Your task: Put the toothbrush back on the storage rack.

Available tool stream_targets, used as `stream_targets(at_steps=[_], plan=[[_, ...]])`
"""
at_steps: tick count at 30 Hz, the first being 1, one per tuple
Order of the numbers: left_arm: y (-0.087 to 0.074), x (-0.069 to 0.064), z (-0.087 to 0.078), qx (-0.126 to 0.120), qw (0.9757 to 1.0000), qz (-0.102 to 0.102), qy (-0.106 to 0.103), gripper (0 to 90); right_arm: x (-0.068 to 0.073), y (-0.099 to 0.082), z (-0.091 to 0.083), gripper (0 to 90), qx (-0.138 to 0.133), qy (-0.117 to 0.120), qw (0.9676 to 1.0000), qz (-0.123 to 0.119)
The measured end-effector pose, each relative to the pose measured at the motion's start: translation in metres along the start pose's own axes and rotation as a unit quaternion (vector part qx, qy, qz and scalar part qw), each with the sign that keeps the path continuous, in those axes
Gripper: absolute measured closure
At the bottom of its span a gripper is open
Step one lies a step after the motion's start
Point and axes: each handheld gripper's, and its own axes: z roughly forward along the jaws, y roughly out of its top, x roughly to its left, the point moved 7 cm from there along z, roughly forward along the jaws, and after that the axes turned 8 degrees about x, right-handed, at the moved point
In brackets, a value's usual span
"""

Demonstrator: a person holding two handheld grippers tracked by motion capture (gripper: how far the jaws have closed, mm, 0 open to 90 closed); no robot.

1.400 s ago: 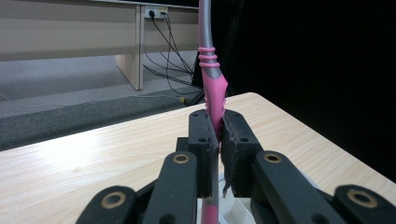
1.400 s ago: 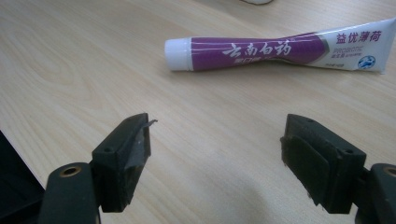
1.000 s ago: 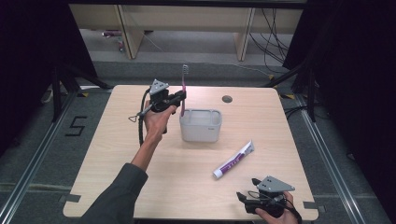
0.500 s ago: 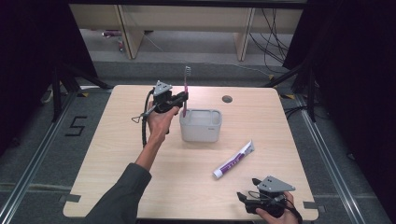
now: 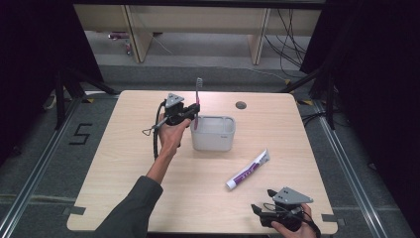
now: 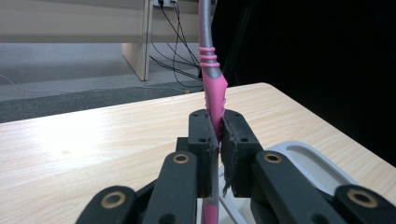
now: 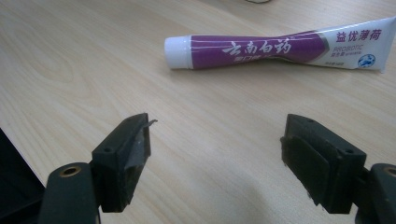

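Left gripper [image 6: 218,135]: black jaws pinched tight on the ribbed pink handle of a toothbrush [image 5: 197,99], held upright, grey neck, bristles up, at the left rim of a grey rounded-rectangular plastic tub [image 5: 213,133]. Right gripper [image 7: 215,158]: jaws spread wide, holding nothing, low over pale woodgrain table [image 5: 277,129]. Glossy purple-white toothpaste tube [image 7: 275,46] lies flat just beyond it.

Pink, purple and pale wood were what we had on the table.

We saw a pink-and-grey toothbrush [image 6: 212,88] with pink rings on its grey neck, a light grey tub [image 5: 212,133], and a purple toothpaste tube [image 7: 275,47] with white cap, white lettering and white tail. Both sets of jaws were black, the table [image 5: 129,158] light woodgrain.
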Motion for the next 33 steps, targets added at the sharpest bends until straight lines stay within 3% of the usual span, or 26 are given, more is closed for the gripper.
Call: stream_targets(at_steps=[19,28,33], plan=[[-0.011,-0.001,0.006,0.025,0.9993,0.021,0.016,82.3,0.0,0.0,0.0,24.5,0.0,0.0,1.0,-0.006],[-0.021,0.004,0.008,0.036,0.9989,0.015,0.024,82.2,0.001,-0.001,0.0,24.6,0.005,0.003,1.0,0.001],[-0.022,0.007,0.008,0.04,0.9987,0.017,0.029,81.9,0.0,0.0,0.0,24.6,0.004,-0.001,1.0,-0.007]])
